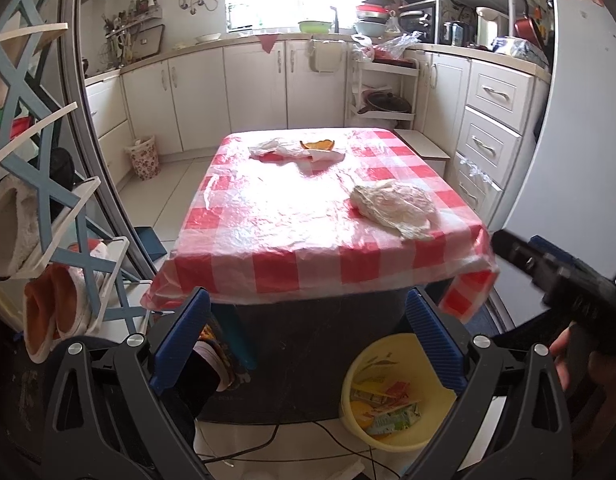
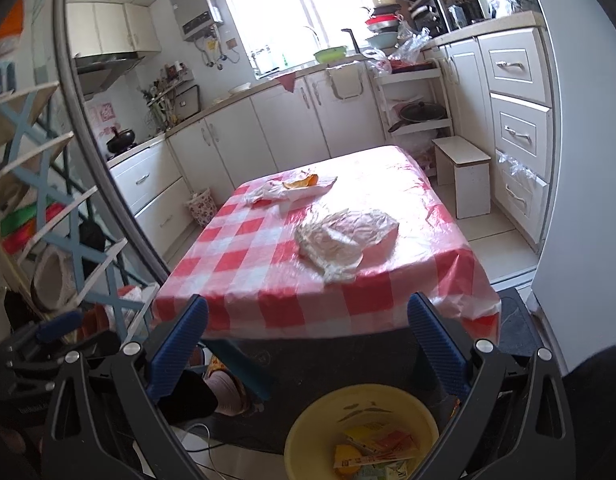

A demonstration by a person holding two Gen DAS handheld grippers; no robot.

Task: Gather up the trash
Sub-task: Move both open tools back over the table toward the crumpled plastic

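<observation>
1. Both tools released, nothing between the fingers. Left tool (image 1: pixel 308 344) and right tool (image 2: pixel 308 346) hang off the near edge of the surface (image 1: pixel 228 276), low, above the floor.
2. Trash on the checked cloth: a crumpled plastic bag (image 2: pixel 346 242) near the right front, closest to the right tool; at the far end, a thin white wrapper (image 1: pixel 276 148) with an orange peel (image 1: pixel 317 144) just beside it.
3. Yellow bin (image 2: pixel 308 428) sits on the floor below the near edge, already holding packets (image 2: pixel 376 450).
4. My judgement: take the crumpled bag first with the right tool. Come in low and level, pinch a raised fold rather than the flat skirt, so the tablecloth underneath isn't caught too.
5. Lift straight up before swinging back over the bin; the bag is light and may trail or snag.
6. Hard to read: glare washes out the middle of the surface, so small scraps there could be missed.
7. Can't tell whether the bag holds anything inside.
8. Bin rim is partly cut off by the tool bodies in both views.
</observation>
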